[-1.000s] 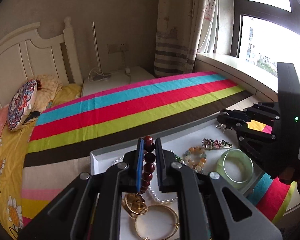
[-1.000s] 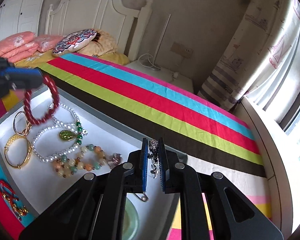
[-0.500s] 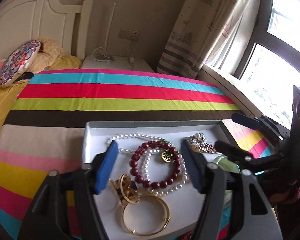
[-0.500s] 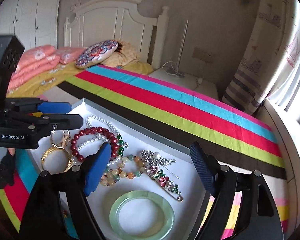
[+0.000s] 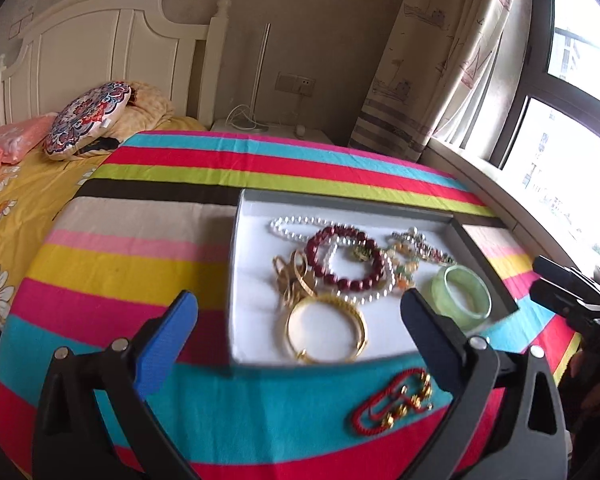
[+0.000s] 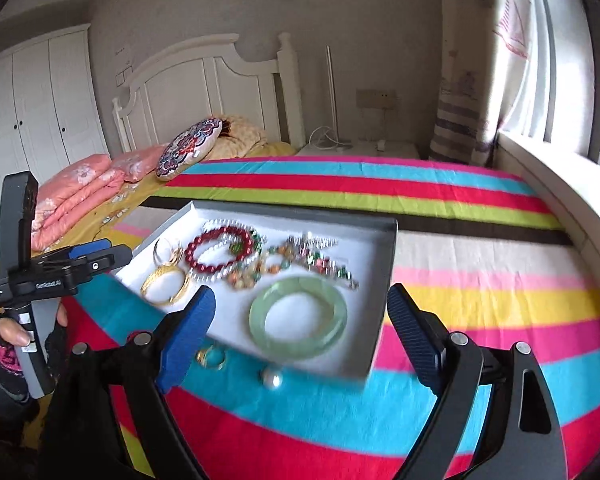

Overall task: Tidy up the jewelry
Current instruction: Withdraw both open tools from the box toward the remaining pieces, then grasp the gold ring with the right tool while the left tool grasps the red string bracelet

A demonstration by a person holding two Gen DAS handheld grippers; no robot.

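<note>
The red cord bracelet point(image 5: 394, 402) lies loose on the striped bedspread point(image 5: 140, 264), just outside the white tray point(image 5: 256, 332) where the beads, gold bangle point(image 5: 326, 328) and jade bangle point(image 5: 462, 296) sit. It looks light, limp, with small gold charms: best pinched across the cord. Left tool point(image 5: 296, 330) hangs spread wide, empty; right tool point(image 6: 300, 322) gapes too, holding nothing.

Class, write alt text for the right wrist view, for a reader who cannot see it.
A white tray on a striped bedspread holds a green jade bangle, a red bead bracelet, a gold bangle and pearls. The open right gripper hangs over it. A gold ring and a pearl lie outside.
</note>
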